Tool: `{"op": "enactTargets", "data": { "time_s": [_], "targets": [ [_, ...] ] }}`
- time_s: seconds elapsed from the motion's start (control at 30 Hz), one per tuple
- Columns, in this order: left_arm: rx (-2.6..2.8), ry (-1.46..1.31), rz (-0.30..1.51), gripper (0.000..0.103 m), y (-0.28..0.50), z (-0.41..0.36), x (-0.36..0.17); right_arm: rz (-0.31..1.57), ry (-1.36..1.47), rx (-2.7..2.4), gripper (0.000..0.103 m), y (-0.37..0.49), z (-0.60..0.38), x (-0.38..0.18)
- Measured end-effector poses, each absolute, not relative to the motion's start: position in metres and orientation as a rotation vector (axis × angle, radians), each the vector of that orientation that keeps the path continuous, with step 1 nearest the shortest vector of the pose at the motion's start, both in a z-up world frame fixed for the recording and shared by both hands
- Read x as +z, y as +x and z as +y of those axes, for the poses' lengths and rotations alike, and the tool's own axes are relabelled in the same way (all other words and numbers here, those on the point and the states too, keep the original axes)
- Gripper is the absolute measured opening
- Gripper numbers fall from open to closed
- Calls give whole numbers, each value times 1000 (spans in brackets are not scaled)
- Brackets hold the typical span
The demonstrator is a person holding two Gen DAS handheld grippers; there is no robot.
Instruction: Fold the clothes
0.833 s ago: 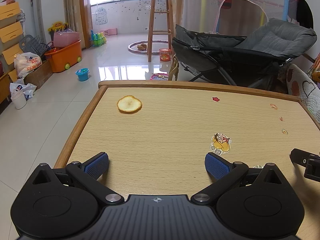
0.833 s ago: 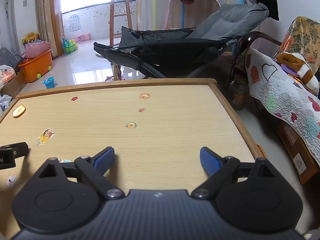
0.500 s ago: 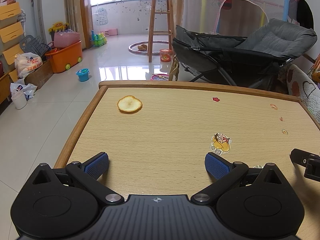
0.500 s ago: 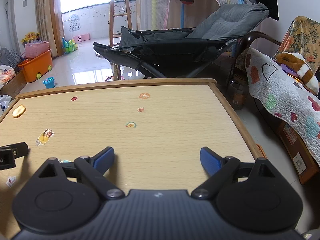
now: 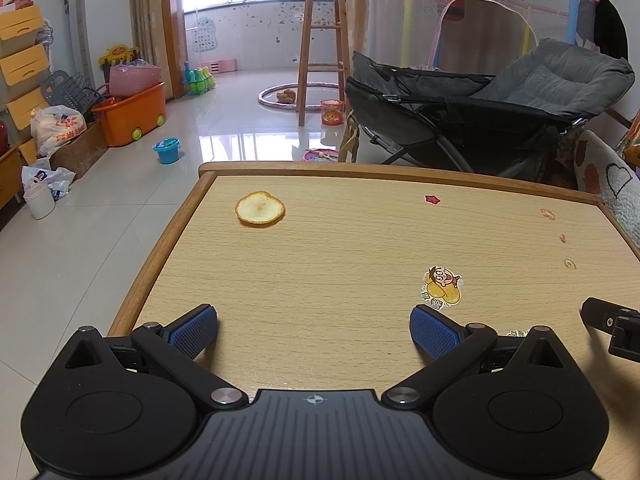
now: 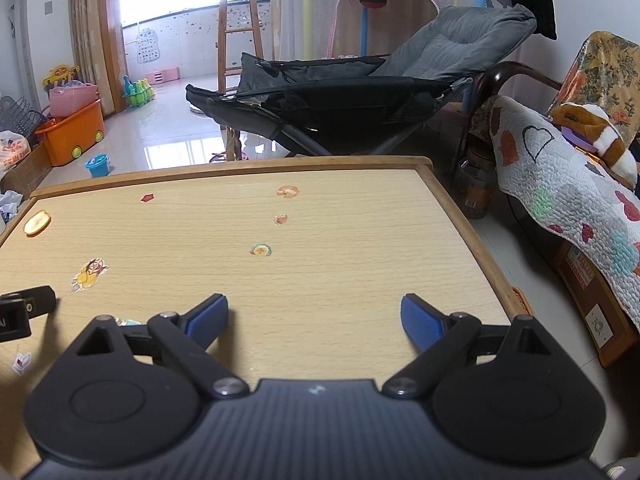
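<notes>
Left wrist: left hand-held gripper [image 5: 314,330] open above table [image 5: 340,240].

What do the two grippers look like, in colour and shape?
Both look alike. The left gripper and right gripper have matte black ribbed bodies, round black housings, silver pivot screws and two fingers with textured blue pads. No cables or sleeves are visible.

— What sort of place is shown?
— A family living room in a home is shown: toys are scattered on the tiled floor [image 5: 120,220], a grey reclining chair [image 5: 500,100] is set at the far right.
— And the children?
— Cartoon stickers [image 5: 441,288] are stuck on the near wooden table [image 5: 320,260]; an orange toy bin [image 5: 132,116] is kept far left.
</notes>
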State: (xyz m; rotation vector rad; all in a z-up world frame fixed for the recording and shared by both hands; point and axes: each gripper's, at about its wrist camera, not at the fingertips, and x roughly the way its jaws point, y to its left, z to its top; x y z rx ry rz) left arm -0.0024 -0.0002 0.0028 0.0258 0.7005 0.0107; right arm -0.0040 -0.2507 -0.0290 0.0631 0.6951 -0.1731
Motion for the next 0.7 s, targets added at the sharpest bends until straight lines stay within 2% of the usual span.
{"op": "enactTargets", "data": {
  "time_s": [0.7],
  "targets": [
    [12, 26, 696, 103, -4, -1, 1, 695, 73, -188, 94, -5, -254, -28]
  ]
}}
